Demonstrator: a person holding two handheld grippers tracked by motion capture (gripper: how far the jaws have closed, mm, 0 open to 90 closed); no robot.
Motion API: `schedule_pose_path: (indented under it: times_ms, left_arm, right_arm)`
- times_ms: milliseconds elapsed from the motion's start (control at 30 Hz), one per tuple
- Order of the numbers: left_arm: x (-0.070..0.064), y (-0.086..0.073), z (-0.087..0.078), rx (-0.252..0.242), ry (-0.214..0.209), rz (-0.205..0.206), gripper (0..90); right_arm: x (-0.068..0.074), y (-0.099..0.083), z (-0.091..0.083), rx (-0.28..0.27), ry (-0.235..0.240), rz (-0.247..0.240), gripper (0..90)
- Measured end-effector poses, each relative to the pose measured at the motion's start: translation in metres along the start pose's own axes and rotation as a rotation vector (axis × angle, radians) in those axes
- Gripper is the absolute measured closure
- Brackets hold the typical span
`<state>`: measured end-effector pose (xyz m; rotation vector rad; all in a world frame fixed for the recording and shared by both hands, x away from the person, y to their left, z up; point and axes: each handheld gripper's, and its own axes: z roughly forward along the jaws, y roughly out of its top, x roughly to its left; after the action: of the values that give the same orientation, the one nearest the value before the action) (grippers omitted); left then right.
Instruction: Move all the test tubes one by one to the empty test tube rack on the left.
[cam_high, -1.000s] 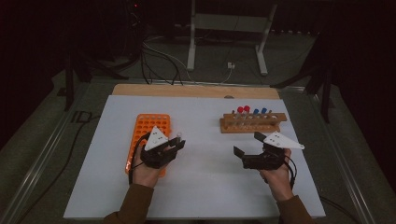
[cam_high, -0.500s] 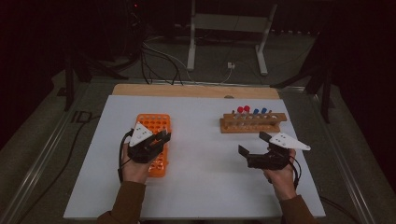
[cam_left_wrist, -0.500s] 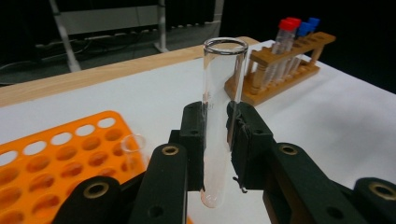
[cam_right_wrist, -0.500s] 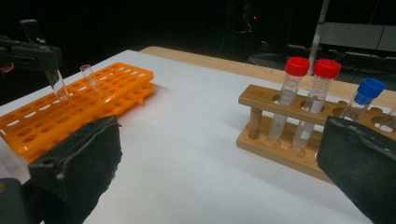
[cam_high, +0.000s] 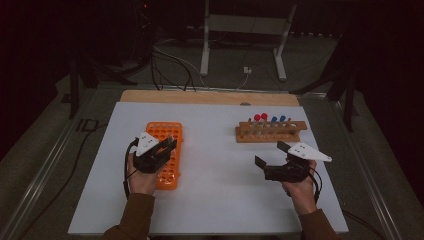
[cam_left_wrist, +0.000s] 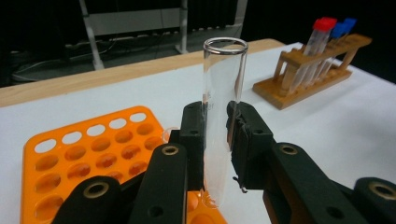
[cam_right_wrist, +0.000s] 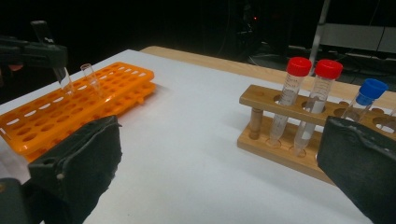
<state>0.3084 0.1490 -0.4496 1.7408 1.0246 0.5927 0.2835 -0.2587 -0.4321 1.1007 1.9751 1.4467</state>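
High view first: the left tongs (cam_high: 167, 145) are hovering over the orange rack (cam_high: 165, 134) at centre left of the frame, while the right tongs (cam_high: 270, 155) are waiting with jaws spread at lower right, just below the wooden rack (cam_high: 270, 135) of capped tubes. From this height the glass is too thin and clear to make out, and the person's sleeves are being cut off by the bottom edge.

Left gripper view: the tongs are pinching an open glass test tube (cam_left_wrist: 223, 93) about midway along its length, holding it roughly upright in mid-frame above the near holes of the orange rack. To seat it well, I judge that the rounded bottom should be lined up over one hole and lowered straight, with the grip kept light on the glass. The tube's bottom end is sitting between the black jaws, so which hole lies beneath it is hard to tell.

Right gripper view: its two pads are standing wide apart with nothing between them. At upper left the left tongs are gripping the tube over the orange rack, beside a second bare tube (cam_right_wrist: 89, 77) already standing in it. A blue-capped tube is partly hidden behind the right-hand pad.
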Motion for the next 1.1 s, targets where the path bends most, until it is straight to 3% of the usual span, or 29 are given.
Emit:
schedule_pose_path:
  times_ms: [433, 800, 1100]
  left_arm:
    - [0.0, -0.009, 0.02, 0.047, 0.056, 0.012, 76.7]
    - [0.002, -0.012, 0.02, 0.082, 0.076, 0.024, 76.7]
    - [0.002, -0.015, 0.026, 0.154, 0.086, 0.019, 76.8]
  right_arm:
    - [0.0, 0.0, -0.001, -0.008, 0.003, -0.006, 0.1]
    - [0.002, 0.0, 0.0, -0.009, 0.009, -0.01, 0.1]
    - [0.002, -0.001, 0.001, -0.006, 0.013, -0.017, 0.1]
